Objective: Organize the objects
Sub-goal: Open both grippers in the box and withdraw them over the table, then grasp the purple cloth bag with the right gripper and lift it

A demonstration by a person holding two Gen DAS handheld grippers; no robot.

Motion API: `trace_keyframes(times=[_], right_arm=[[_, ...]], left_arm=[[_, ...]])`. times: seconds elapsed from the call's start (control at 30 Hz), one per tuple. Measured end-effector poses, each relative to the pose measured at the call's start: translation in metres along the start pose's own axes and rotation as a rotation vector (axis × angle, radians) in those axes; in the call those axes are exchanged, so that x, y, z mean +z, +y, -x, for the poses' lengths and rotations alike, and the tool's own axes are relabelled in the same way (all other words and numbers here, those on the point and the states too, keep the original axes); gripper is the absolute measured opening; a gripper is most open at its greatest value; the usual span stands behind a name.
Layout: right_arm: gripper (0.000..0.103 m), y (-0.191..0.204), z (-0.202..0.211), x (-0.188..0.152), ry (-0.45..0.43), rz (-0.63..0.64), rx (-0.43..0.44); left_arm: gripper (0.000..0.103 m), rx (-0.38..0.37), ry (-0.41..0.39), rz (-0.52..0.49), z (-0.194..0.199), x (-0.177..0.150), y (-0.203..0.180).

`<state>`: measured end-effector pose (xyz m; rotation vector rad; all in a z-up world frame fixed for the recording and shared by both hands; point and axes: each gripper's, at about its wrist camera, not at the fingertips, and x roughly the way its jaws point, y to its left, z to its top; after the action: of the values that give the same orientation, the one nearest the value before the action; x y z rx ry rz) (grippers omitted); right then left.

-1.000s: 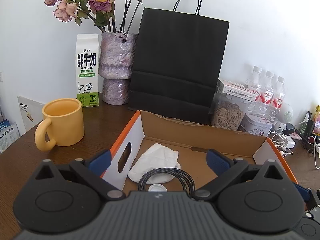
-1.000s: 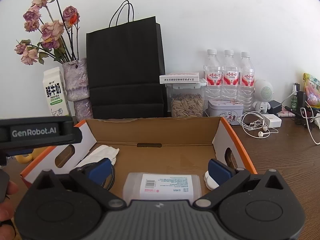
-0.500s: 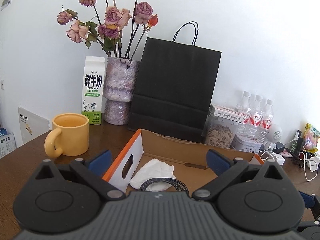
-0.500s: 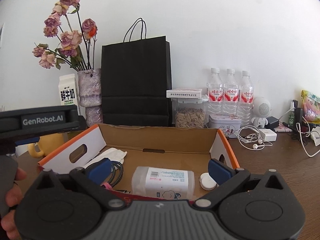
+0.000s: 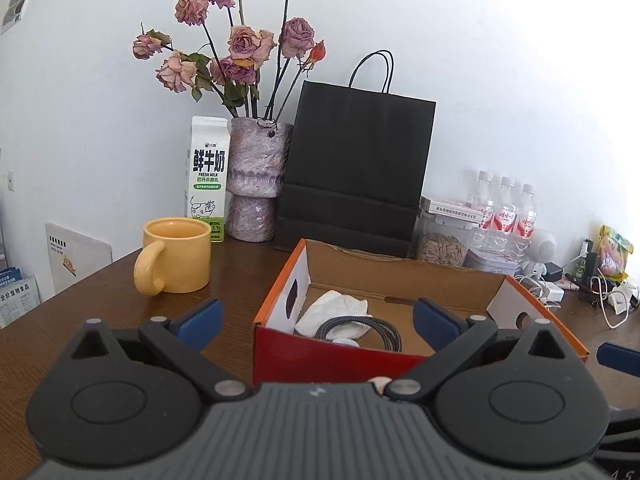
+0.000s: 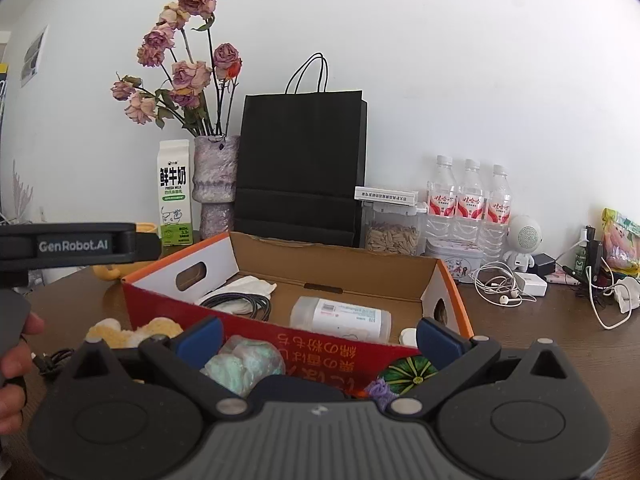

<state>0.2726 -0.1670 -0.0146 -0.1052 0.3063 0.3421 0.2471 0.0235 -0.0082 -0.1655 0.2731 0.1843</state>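
Both tools (image 5: 316, 322) (image 6: 318, 334) back — "GenRobot.AI" label (image 6: 73, 245) visible

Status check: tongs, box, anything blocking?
Both tongs, left and right, open, empty, short of the box. Box holds cable, cloth, wipes pack. Loose plush toys crowd its near wall.

Open orange cardboard box (image 6: 352, 268) on table, holding white cloth (image 6: 250, 285), coiled black cable (image 6: 244, 303), clear labelled container (image 6: 340, 318) lying flat
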Motion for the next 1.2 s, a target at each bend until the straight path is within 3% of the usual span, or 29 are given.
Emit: trace_keyframes(times=[0.3,0.9,1.2], right_arm=[[0.103,0.005,0.033,-0.025,-0.024,0.032,-0.023],[0.103,-0.006,0.066,-0.046,-0.001,-0.003,-0.120],[0.103,-0.016,0.076,-0.055,0.086,0.025,-0.170]], left_arm=[[0.103,-0.004,-0.027,-0.008,0.030,-0.019,0.017],[0.103,0.058,0.028,-0.087,0.059,-0.044,0.032],[0.103,0.069,0.127,-0.128,0.065,-0.052,0.046]])
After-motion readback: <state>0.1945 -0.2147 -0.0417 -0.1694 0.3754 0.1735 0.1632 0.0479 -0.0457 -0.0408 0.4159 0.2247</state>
